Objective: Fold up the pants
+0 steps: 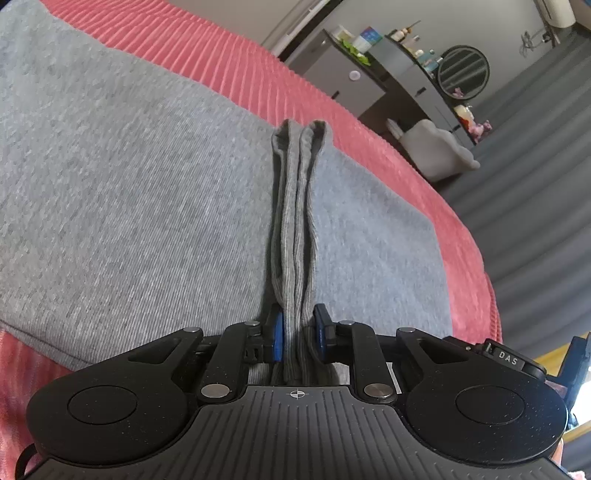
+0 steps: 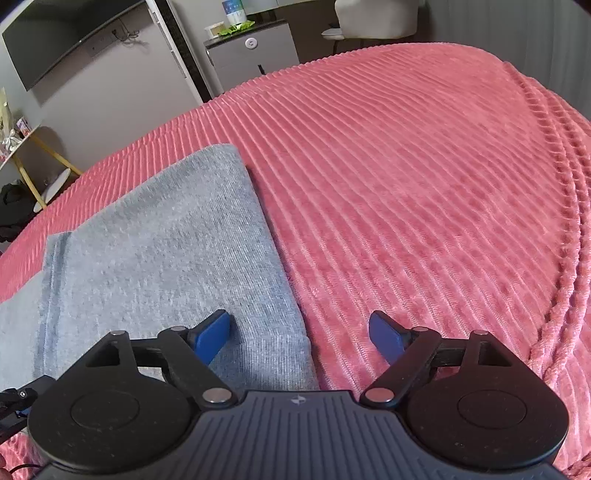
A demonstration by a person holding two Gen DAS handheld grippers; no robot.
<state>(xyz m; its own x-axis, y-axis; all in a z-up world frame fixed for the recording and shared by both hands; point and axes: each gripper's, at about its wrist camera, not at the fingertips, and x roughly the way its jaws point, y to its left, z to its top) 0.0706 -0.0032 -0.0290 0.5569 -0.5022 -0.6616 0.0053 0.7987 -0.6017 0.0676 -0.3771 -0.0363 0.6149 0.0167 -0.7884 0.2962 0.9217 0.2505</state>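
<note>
My left gripper (image 1: 298,334) pinches the pants (image 1: 147,184) hem at lower centre to carry the fold; my right gripper (image 2: 301,334) gapes wide, empty

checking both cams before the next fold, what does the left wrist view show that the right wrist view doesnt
Only the left wrist view: the left gripper shut on a raised ridge of the grey pants, and a round mirror in the room behind.

Only the right wrist view: the right gripper open and holding nothing, and a wall-mounted screen.

Both: the pants lying on the pink ribbed blanket.
</note>
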